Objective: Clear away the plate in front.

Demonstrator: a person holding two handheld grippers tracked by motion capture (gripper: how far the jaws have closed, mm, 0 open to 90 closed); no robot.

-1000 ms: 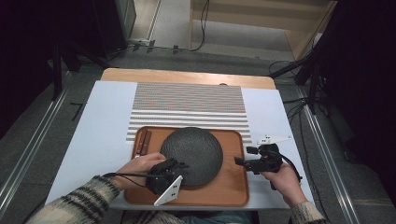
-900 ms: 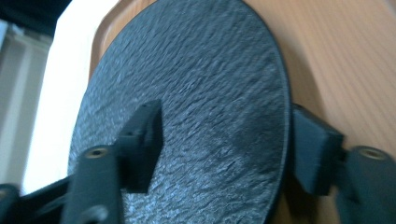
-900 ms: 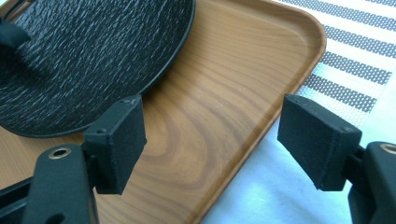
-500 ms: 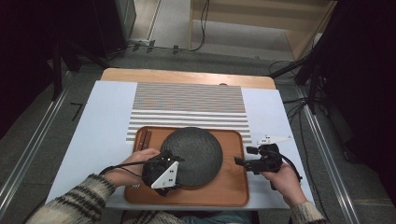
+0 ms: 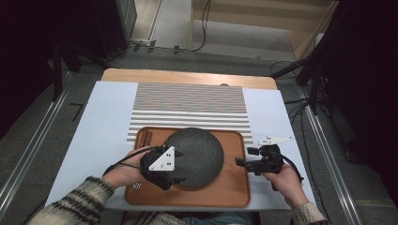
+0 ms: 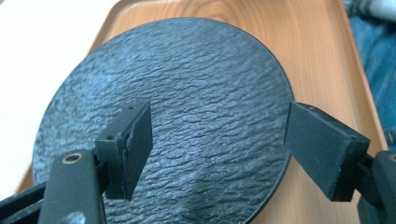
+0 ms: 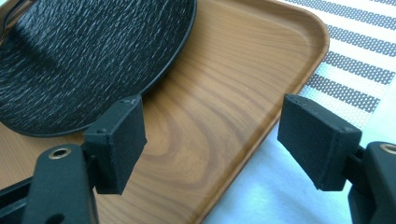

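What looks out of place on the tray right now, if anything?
Nothing stands out. The black plate lies flat on the wooden tray, and the tray sits square on the striped mat. Brown chopsticks lie along the tray's left rim.

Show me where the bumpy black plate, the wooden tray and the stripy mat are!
black plate (image 5: pixel 197 154), high view, middle of its top.
wooden tray (image 5: pixel 234 187), high view, bare floor near its right corner.
stripy mat (image 5: pixel 187 101), high view, its middle.
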